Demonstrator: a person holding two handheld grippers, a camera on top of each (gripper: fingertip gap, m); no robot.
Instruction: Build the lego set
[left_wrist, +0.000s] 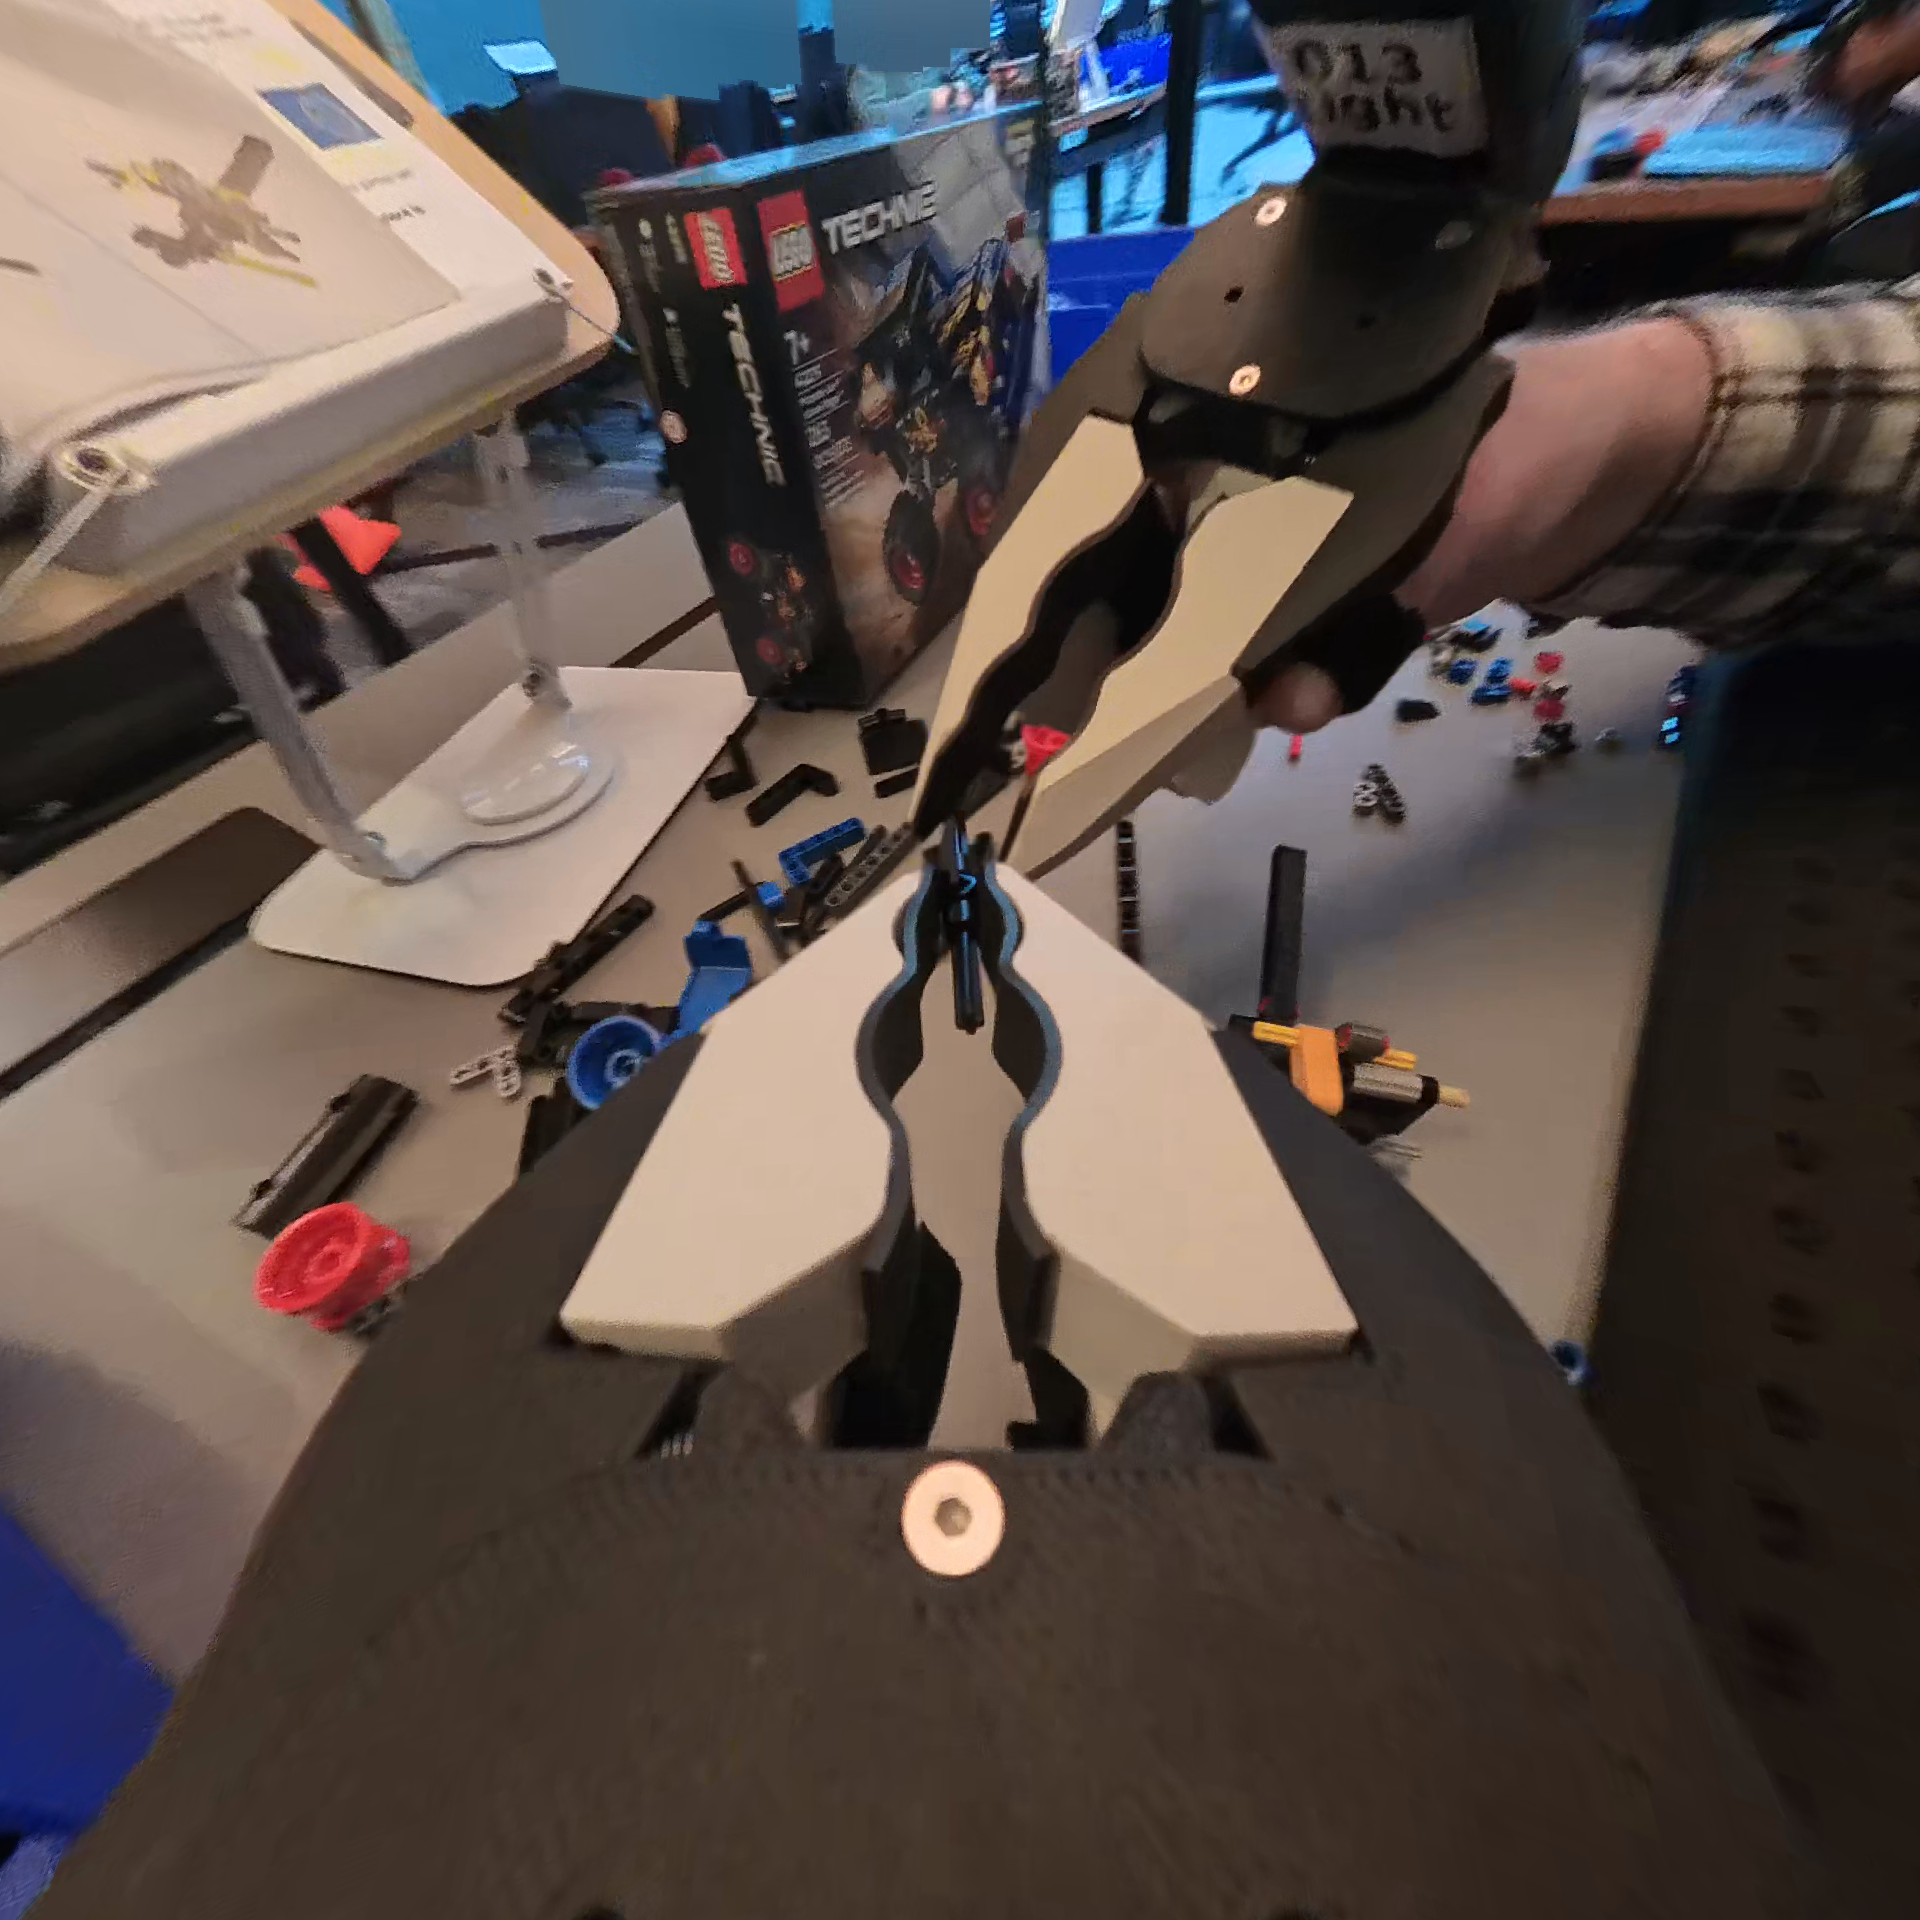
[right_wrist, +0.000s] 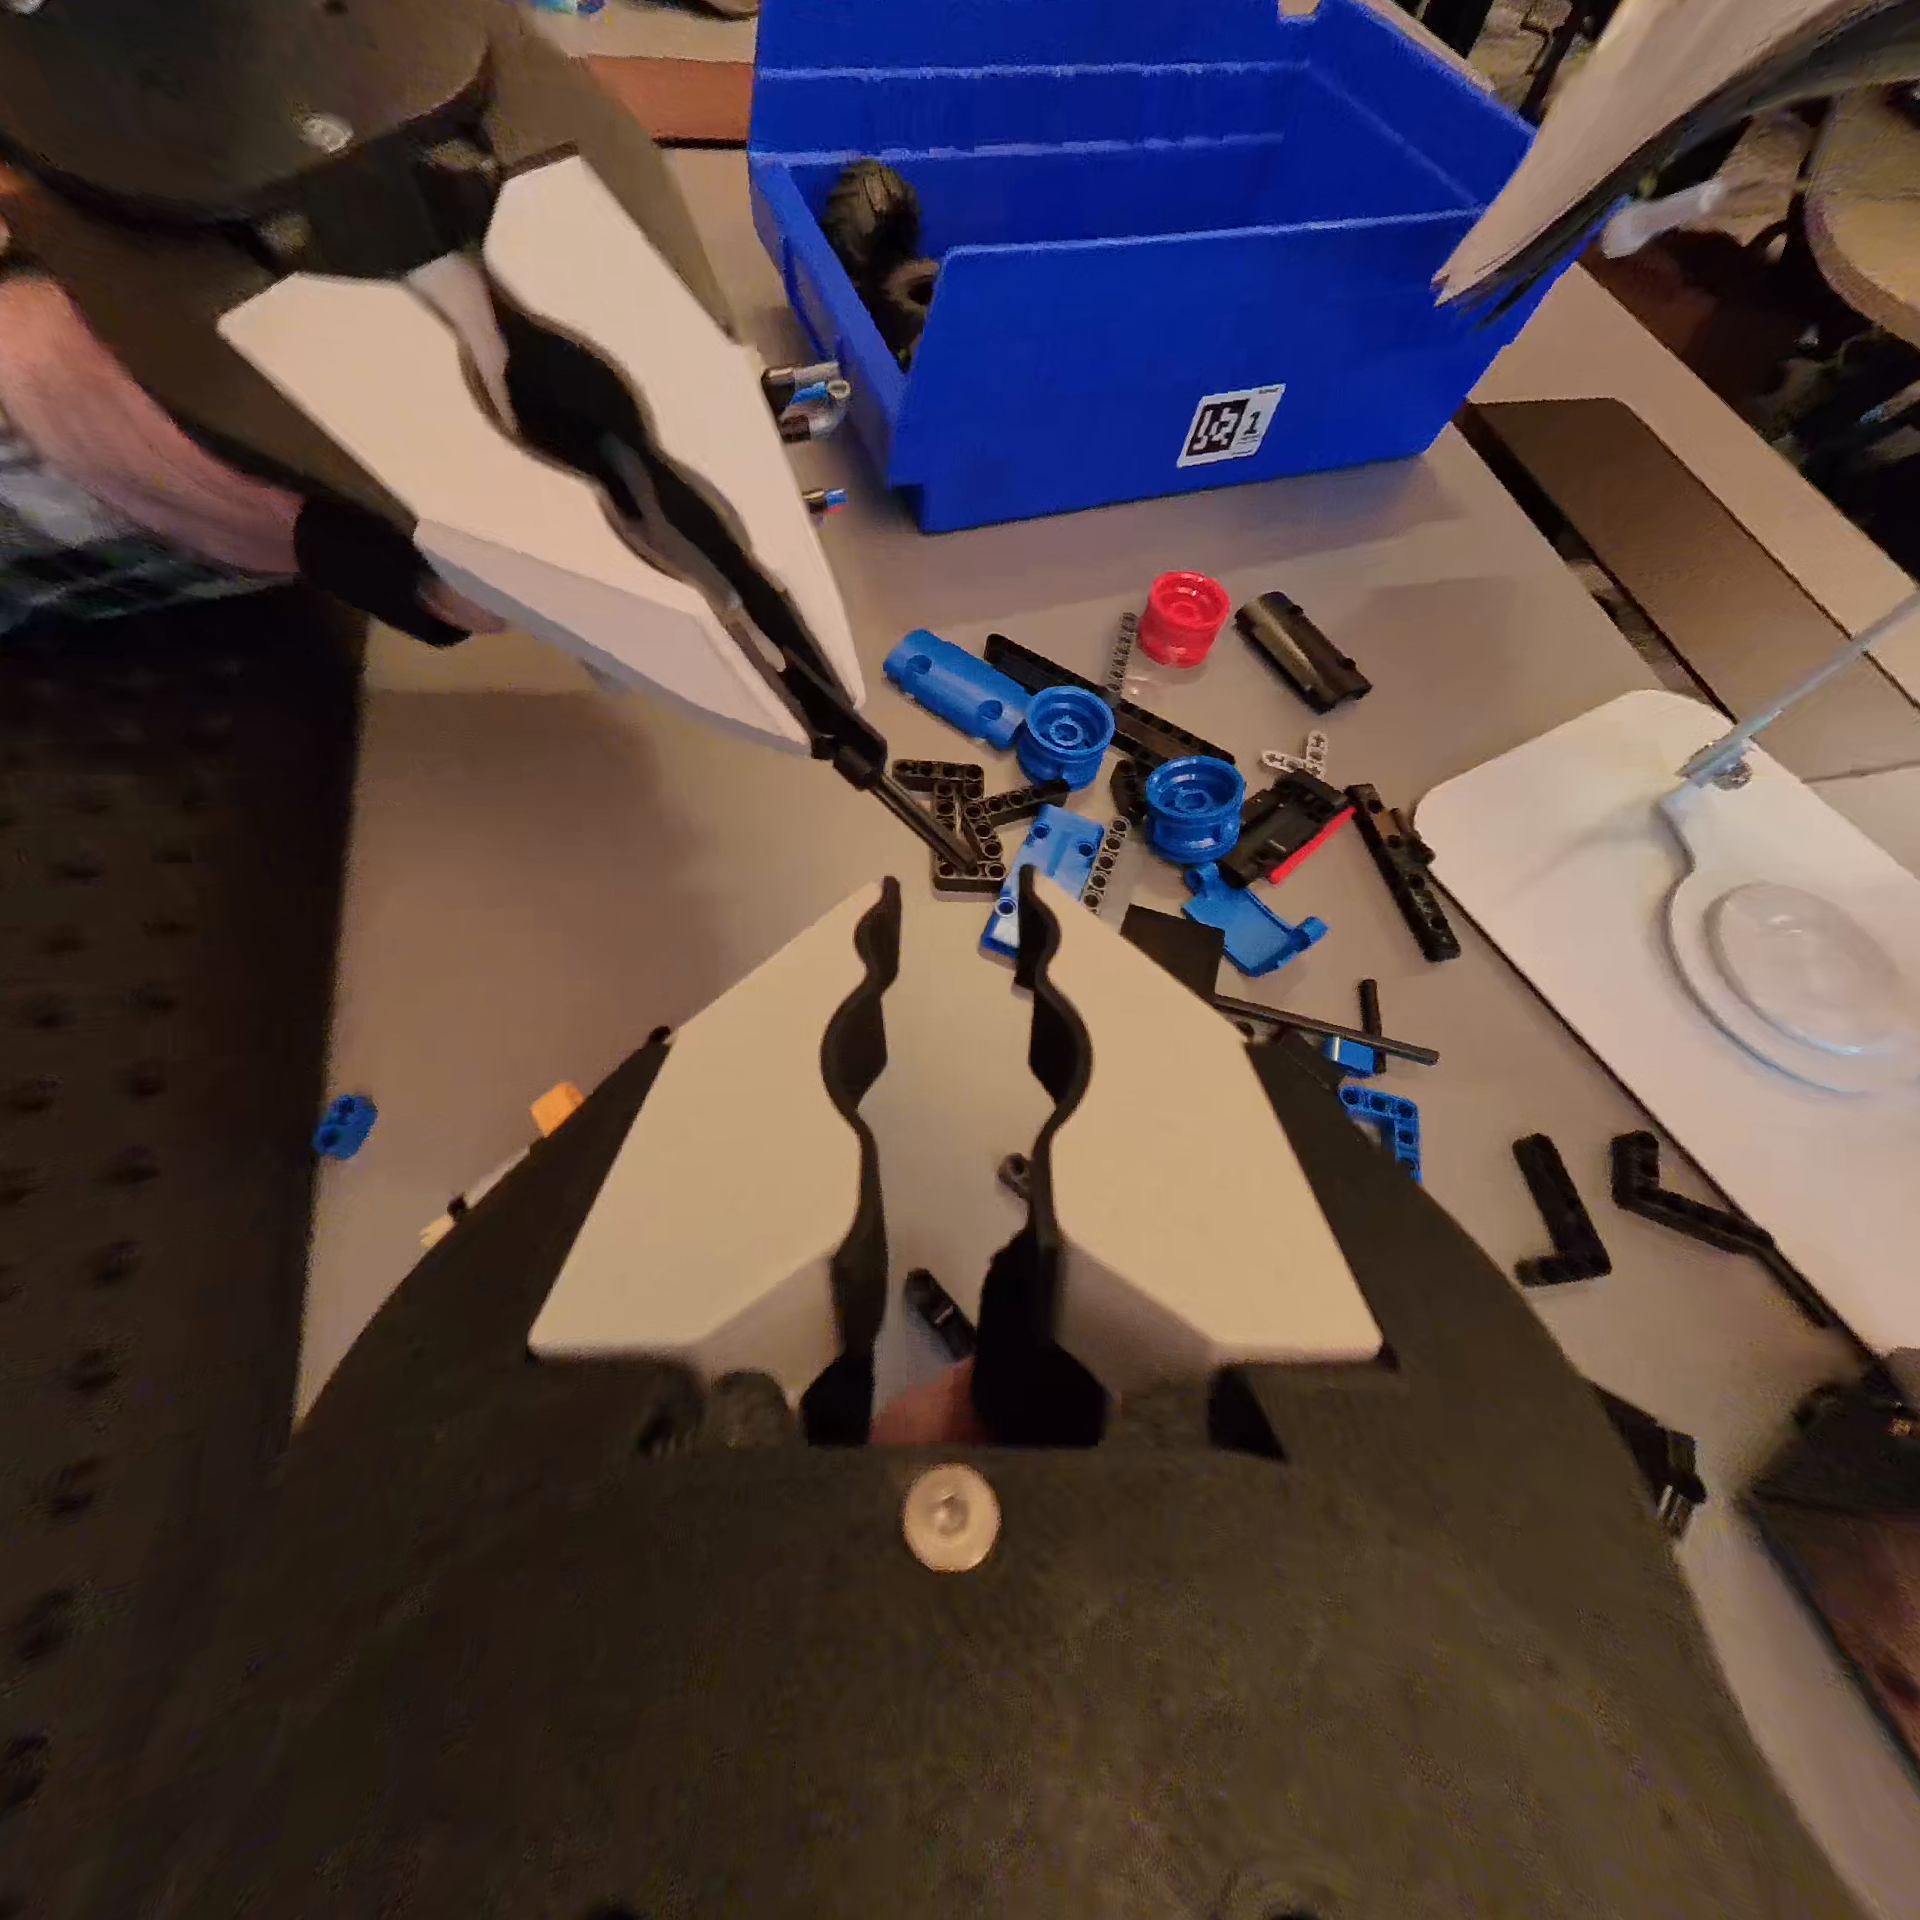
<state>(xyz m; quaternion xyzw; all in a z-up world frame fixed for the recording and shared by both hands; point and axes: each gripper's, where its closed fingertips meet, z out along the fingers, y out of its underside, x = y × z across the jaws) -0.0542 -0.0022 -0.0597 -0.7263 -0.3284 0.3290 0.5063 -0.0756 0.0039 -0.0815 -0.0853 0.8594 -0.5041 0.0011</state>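
Observation:
My left gripper is shut on a thin black axle, which stands up between its fingertips. In the right wrist view the left gripper comes in from the upper left, and the axle sticks out of its tips above the parts pile. My right gripper is open and empty, its tips just short of the axle's free end. In the left wrist view the right gripper reaches down from the upper right, tip to tip with the left one. Loose black beams lie beneath.
Blue wheel hubs, a red hub and black and blue parts litter the grey table. A blue bin holds black tyres. The set's box and a booklet stand stand at the back left. A yellow sub-assembly lies to the right. My two grippers' fingertips are within a few centimetres of each other.

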